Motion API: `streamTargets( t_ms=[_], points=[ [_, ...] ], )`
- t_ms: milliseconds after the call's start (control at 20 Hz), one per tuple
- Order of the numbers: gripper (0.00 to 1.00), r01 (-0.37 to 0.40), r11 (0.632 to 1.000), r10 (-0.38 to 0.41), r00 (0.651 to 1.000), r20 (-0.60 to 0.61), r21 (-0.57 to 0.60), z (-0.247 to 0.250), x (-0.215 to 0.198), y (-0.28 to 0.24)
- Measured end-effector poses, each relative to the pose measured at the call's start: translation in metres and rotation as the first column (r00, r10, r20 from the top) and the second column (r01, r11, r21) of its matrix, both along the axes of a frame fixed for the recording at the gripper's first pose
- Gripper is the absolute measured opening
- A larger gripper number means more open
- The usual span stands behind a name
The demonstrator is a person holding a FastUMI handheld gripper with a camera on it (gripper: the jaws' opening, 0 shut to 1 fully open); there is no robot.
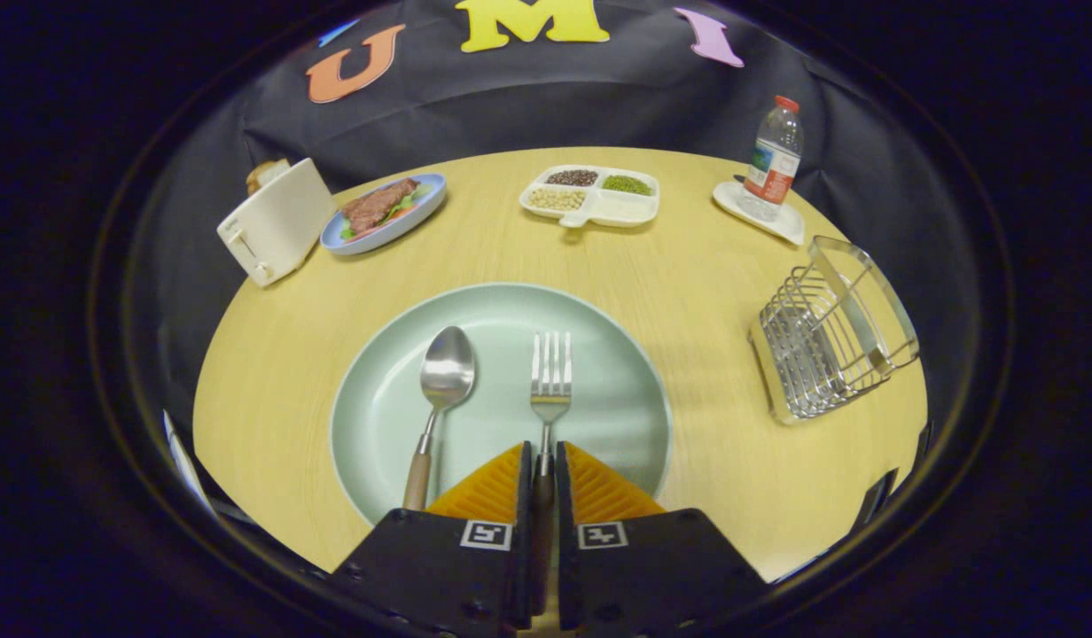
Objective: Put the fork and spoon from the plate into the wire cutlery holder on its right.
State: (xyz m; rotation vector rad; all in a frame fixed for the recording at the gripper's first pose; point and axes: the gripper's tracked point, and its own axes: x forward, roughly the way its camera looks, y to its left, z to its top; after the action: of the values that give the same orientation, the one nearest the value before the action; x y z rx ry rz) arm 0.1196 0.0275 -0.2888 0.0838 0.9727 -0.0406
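Tongs [543,461] closed on fork [550,381] handle, over near part of green plate [617,416]. Spoon [440,390] lies just beside fork on its left, parallel, apart from it; nearest obstacle on that side.

Between plate and wire cutlery holder [830,341]: open strip of bare table [714,292], nothing standing in it. Holder mouth is tilted toward plate and open.

Beyond holder: bottle [774,159] upright on small white dish [763,217], near holder's far end.

Far row well beyond plate: toaster [276,221], blue plate with food [386,213], divided tray [592,195]. Wide bare band of table separates them from green plate.
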Motion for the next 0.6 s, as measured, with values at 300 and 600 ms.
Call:
streamTargets(
  t_ms=[300, 600],
  points=[
    [0.01, -0.001, 1.000, 0.001, 1.000, 0.001, -0.023, 0.005, -0.002, -0.002],
    [0.01, -0.022, 1.000, 0.022, 0.998, 0.065, 0.003, 0.035, -0.007, -0.002]
  ],
)
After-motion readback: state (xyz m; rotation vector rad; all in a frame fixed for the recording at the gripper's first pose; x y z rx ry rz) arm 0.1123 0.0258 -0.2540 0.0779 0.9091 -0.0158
